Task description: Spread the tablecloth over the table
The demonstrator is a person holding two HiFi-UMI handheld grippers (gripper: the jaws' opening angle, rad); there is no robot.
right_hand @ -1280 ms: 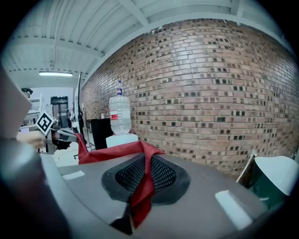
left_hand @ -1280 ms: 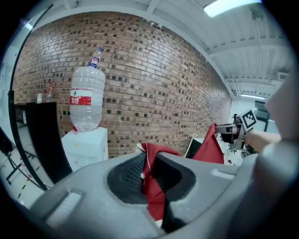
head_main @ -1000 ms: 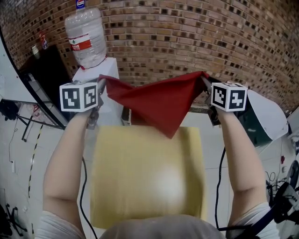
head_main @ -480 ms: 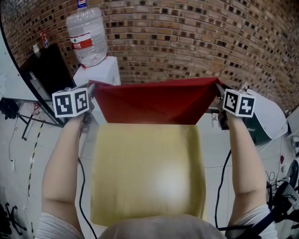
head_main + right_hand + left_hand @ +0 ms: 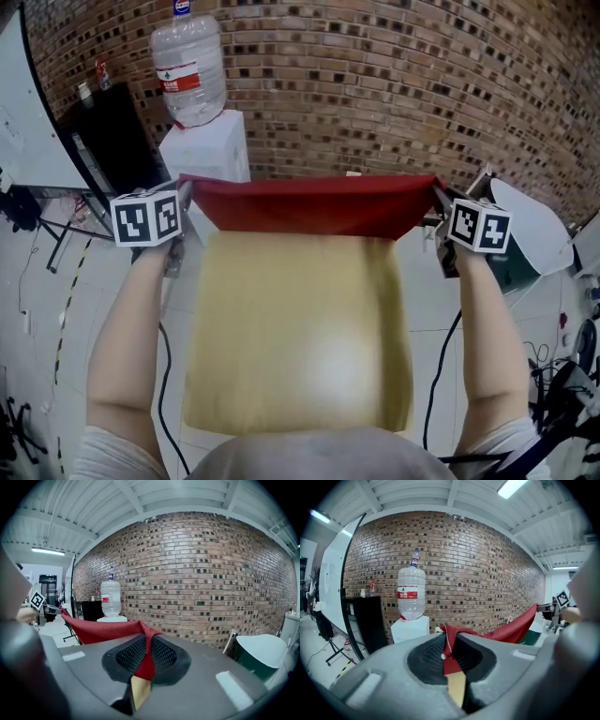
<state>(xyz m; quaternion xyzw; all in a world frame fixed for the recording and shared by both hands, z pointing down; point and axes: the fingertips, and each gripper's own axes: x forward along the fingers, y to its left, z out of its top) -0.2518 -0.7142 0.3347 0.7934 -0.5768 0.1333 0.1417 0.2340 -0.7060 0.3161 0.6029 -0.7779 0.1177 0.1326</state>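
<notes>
The stretched tablecloth [image 5: 314,206] hides the far edge of the table [image 5: 300,337].

No wording can be read anywhere. The large clear plastic water bottle [image 5: 202,101], upturned on the white box-shaped dispenser [image 5: 206,152], wears a red-and-white label [image 5: 182,78] whose print is too small to make out. The two white cubes [image 5: 146,217] carry only black square patterns, no letters.

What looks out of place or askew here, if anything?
Nothing stands out. The red tablecloth hangs level and taut between the left tool and right tool, each pinching a corner, at the far edge of the yellow table.
</notes>
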